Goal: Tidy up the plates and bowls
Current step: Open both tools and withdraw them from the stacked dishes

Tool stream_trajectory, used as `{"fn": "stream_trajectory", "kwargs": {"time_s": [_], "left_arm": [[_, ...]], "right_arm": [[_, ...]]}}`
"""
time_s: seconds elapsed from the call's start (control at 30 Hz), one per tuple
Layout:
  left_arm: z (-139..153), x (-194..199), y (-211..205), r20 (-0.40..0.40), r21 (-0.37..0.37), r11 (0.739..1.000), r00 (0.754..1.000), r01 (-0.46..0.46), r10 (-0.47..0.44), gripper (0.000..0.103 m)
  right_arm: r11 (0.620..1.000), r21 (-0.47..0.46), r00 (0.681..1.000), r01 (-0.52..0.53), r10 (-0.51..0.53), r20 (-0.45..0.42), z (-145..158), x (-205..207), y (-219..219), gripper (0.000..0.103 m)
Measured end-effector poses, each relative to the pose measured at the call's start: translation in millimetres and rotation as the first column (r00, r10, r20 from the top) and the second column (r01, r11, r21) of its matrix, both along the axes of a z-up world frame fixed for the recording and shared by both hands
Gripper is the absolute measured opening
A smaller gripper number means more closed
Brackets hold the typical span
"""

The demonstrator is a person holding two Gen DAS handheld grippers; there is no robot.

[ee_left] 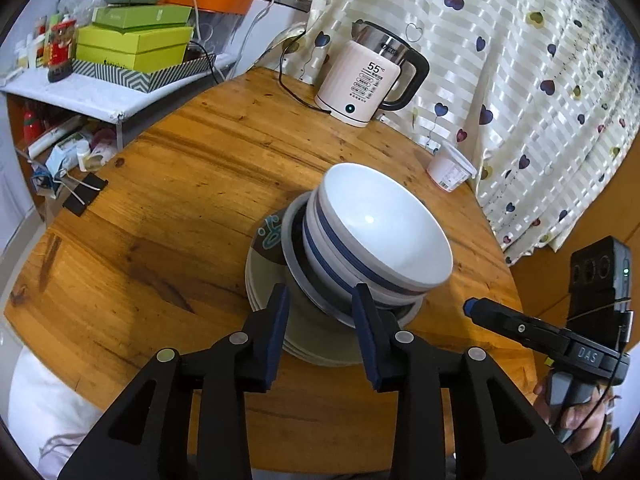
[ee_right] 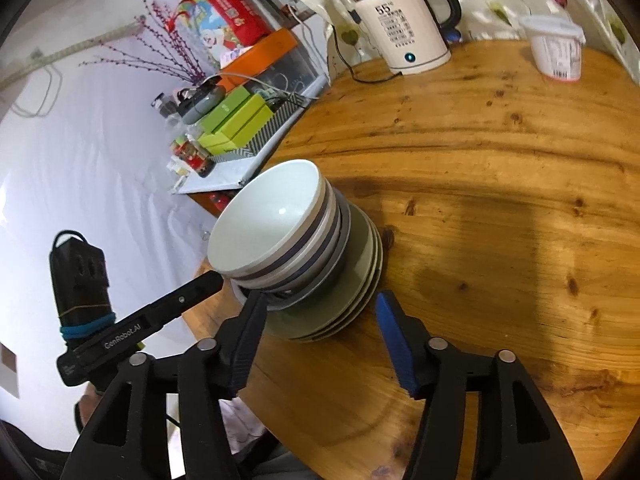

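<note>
A stack of white bowls with blue bands sits on a grey-rimmed dish, on a pile of pale green plates on the round wooden table. The stack also shows in the right wrist view, with the plates under it. My left gripper is open, its fingers on either side of the near edge of the stack, holding nothing. My right gripper is open and empty just in front of the plates. The right gripper also shows in the left wrist view, to the right of the stack.
A white electric kettle with a black cord stands at the back of the table. A white plastic cup stands near the heart-patterned curtain. A cluttered shelf with green boxes is to the left. A black binder clip lies at the table's left edge.
</note>
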State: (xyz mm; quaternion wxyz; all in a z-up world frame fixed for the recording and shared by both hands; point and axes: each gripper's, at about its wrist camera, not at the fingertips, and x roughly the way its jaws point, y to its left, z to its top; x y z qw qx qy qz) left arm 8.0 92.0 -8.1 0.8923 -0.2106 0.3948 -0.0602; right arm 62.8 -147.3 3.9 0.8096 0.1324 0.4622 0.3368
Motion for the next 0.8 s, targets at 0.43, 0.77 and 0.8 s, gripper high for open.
{"fn": "stream_trajectory", "kwargs": {"time_s": [0.43, 0.77, 0.8], "left_arm": [[5, -13, -22, 0.018, 0.109, 0.994, 1.000, 0.017, -0.019, 0.042], [2, -20, -33, 0.018, 0.176, 0.984, 0.999, 0.027, -0.031, 0.042], [1, -21, -34, 0.014, 0.185, 0.983, 1.000, 0.022, -0.025, 0.042]], "right_arm": [[0.994, -0.110, 0.994, -0.019, 0.030, 0.101, 9, -29, 15, 0.071], [0.979, -0.204, 0.984, -0.025, 0.060, 0.168, 7, -40, 33, 0.073], [0.977, -0.212, 0.983, -0.023, 0.061, 0.173, 8, -41, 34, 0.073]]}}
